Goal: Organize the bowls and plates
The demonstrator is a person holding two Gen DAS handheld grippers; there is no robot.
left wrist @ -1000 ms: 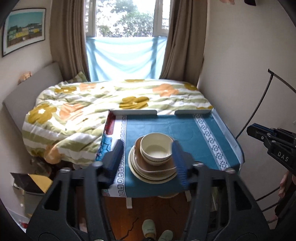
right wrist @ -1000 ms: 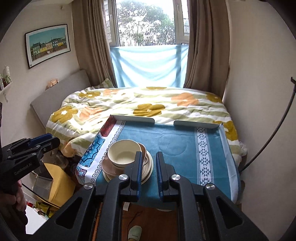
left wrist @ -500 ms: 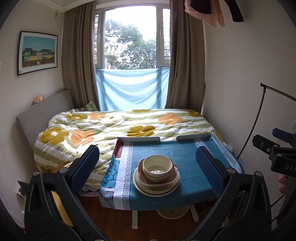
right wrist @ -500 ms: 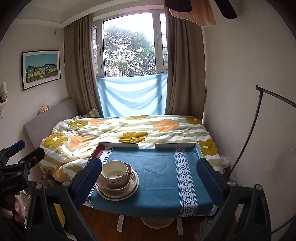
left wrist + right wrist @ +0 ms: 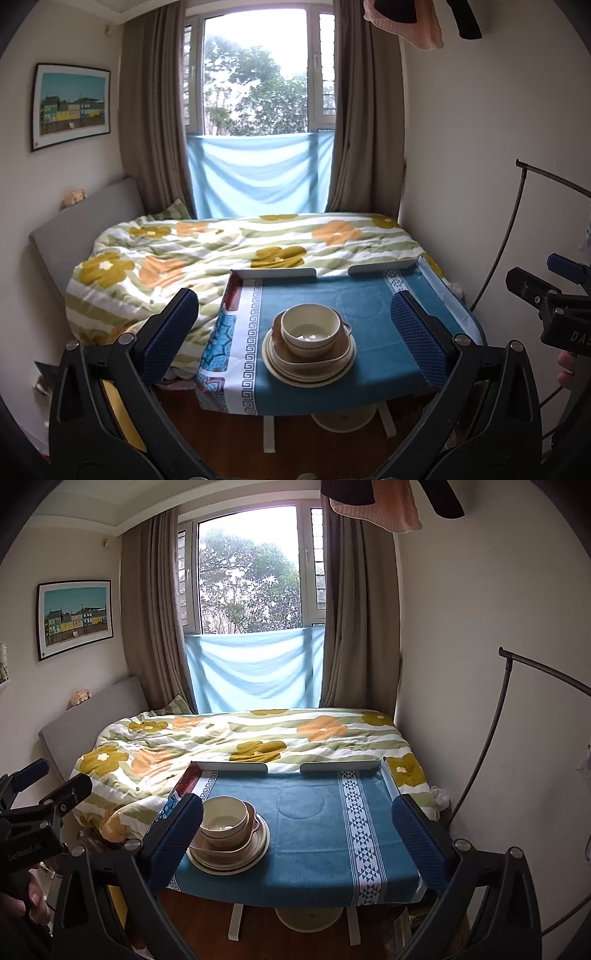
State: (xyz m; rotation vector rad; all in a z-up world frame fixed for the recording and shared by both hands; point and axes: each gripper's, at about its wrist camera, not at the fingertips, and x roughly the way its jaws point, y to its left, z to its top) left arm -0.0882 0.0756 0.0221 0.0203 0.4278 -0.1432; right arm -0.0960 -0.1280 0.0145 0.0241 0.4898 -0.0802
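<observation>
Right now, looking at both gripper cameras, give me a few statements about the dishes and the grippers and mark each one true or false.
1. The bowl sits on top of the stacked plates. True.
2. The left gripper is clamped on the bowl. False: its jaws stand wide open, holding nothing.
3. The dishes rest on the blue tablecloth. True.
4. The right gripper holds a plate. False: it is open and empty.
5. The dishes are spread out across the table. False: they form one stack near the table's left side.
</observation>
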